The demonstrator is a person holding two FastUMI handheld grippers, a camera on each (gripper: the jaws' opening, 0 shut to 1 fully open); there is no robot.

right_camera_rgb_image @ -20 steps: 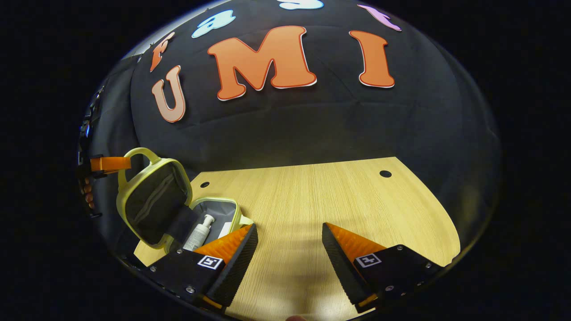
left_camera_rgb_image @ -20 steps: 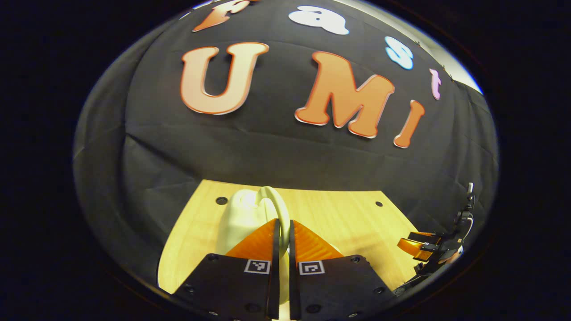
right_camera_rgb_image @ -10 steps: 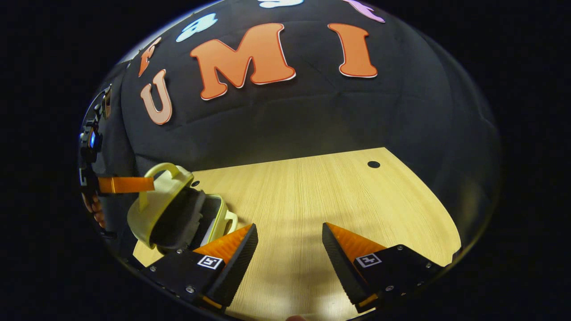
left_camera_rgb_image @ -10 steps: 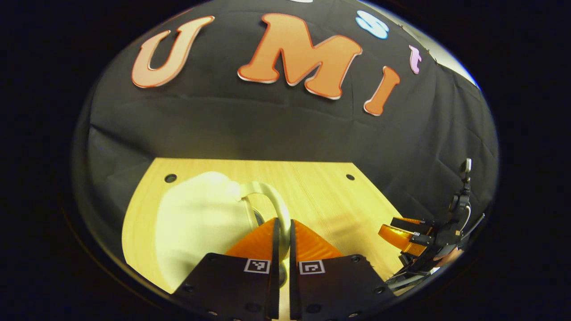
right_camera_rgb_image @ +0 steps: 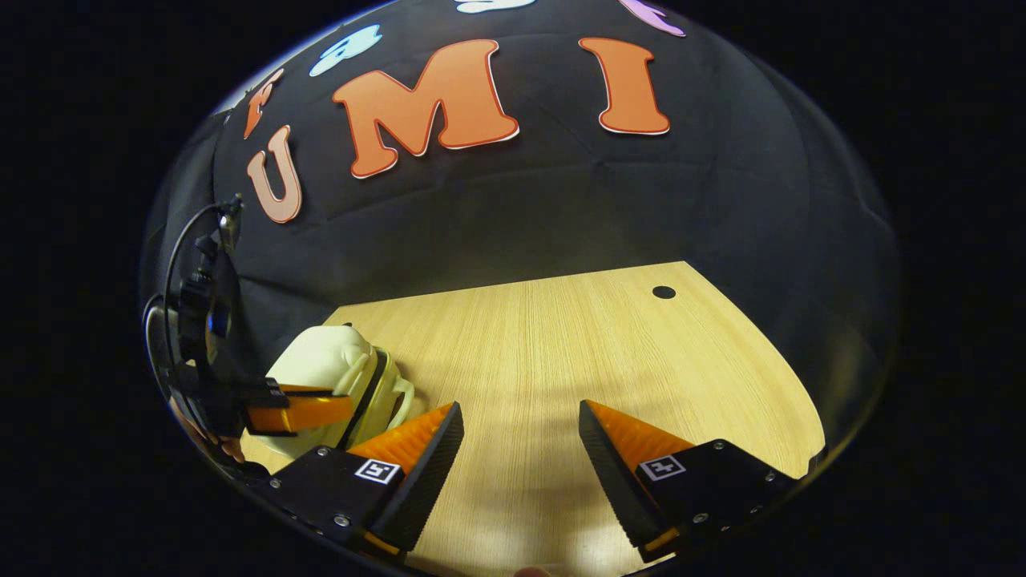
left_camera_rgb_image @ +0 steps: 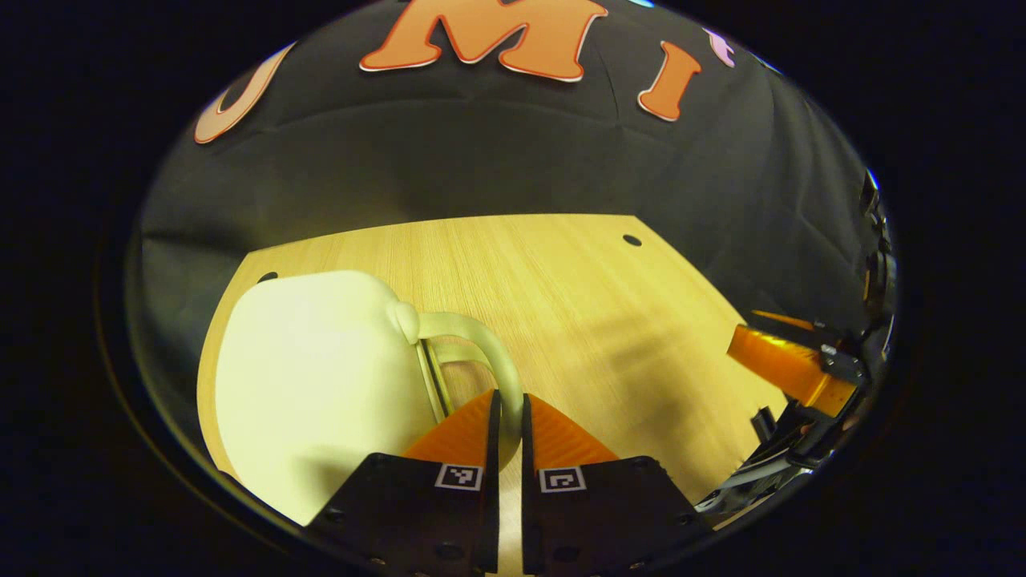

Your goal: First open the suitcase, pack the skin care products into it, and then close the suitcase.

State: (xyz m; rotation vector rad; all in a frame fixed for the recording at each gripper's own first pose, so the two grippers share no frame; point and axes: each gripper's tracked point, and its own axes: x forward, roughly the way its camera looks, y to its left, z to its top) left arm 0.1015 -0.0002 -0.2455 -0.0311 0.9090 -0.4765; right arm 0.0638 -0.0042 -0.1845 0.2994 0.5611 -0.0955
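While the left tongs point(left_camera_rgb_image: 506, 417) stay pinched on the handle point(left_camera_rgb_image: 473, 336) of the pale-yellow suitcase point(left_camera_rgb_image: 321, 377), its lid, half-raised a moment ago, now lies shut at the tabletop's point(right_camera_rgb_image: 561, 344) left end. Right tongs point(right_camera_rgb_image: 519, 437): wide open, empty, well apart, farther off.

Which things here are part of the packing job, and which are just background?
Part of the job:
- suitcase, lid down
- its handle
- left gripper, fingers pinching that handle
- right gripper, open over bare wood

Just there:
- table
- booth wall
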